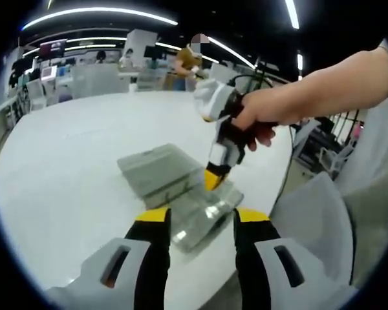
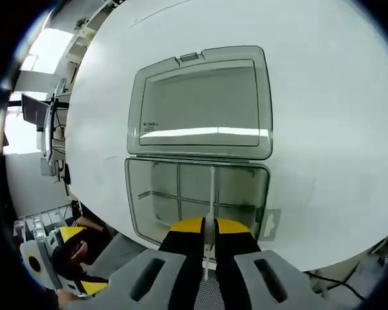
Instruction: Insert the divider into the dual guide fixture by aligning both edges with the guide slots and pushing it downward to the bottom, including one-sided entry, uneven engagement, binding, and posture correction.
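Right gripper (image 2: 205,242) pinches the thin divider (image 2: 212,194) upright over the open box (image 2: 197,200) on the table (image 2: 323,97). Left gripper (image 1: 200,223) (jaws wide, empty) waits just beside it. Best: level both edges into the slots, press straight down.

Box (image 2: 197,200) on the table (image 2: 323,97) at its near edge, lid (image 2: 200,106) lying open flat on the far side, divider (image 2: 211,194) upright in the box, right gripper (image 2: 207,240) above it, left gripper (image 1: 200,223) near the box
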Motion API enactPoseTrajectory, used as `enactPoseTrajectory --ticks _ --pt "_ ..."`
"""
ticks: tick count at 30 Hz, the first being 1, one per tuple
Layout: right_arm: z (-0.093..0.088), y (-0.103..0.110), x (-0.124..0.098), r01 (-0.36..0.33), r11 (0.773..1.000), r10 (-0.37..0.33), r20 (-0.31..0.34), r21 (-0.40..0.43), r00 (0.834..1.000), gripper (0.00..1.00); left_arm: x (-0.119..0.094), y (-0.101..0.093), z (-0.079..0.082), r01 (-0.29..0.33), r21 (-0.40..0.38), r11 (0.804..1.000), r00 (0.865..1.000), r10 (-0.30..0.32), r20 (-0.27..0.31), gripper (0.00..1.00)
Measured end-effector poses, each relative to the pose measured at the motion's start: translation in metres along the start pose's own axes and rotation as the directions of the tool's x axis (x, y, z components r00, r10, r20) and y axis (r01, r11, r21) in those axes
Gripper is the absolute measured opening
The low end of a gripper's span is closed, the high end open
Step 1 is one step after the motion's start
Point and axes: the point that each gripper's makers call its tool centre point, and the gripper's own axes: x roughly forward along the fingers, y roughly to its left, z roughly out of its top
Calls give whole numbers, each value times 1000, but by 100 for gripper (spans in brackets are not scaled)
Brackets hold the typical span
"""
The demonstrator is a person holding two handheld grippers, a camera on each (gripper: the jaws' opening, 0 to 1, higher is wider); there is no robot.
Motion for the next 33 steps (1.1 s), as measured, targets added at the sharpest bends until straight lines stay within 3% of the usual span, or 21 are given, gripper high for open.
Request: enactPoseTrajectory --ticks 33 --pt "3 -3 4 23 1000 -23 -7 -22 1000 0 0 0 3 -3 -2 1000 1000 3 7 35"
